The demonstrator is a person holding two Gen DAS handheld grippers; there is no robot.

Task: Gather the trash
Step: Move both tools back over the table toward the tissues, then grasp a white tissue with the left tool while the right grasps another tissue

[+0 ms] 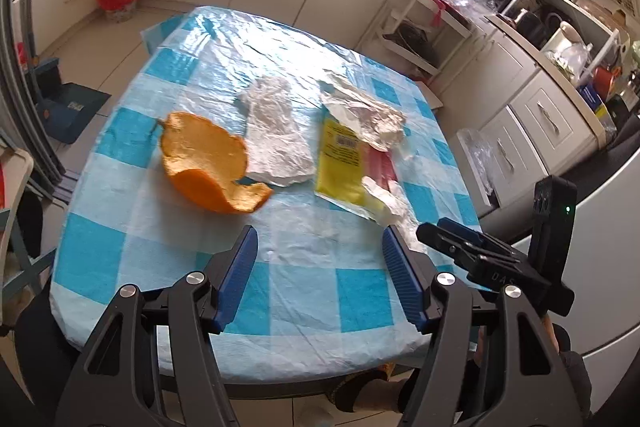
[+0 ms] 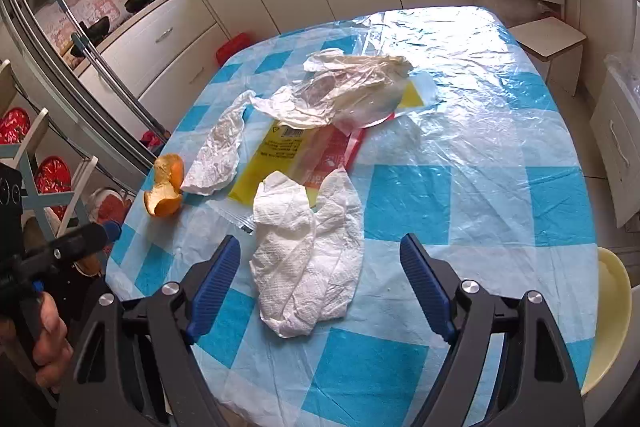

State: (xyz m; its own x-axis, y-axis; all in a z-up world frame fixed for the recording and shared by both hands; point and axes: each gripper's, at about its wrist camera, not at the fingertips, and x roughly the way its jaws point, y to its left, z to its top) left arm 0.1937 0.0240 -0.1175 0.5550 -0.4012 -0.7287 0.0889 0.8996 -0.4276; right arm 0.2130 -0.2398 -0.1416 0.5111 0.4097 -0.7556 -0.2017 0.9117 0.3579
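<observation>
Glossy checked tablecloth (image 1: 280, 267) bears curled orange peel (image 1: 212, 163), crumpled tissue (image 2: 308, 255).

A curled orange fruit peel (image 1: 208, 163) is lying hollow side up at nine o'clock of the litter on the blue-and-white checked table, its pale pith showing. Just beside it, toward three o'clock, a crumpled white plastic wrapper (image 1: 276, 131) is stretching out flat. Next along, a flat yellow-and-red plastic packet (image 1: 344, 163) is sitting with its label up, partly under a wrinkled clear-and-cream plastic bag (image 2: 344, 91) at its twelve o'clock end. A rumpled white paper towel (image 2: 308, 259) is overlapping the packet's six o'clock edge.
</observation>
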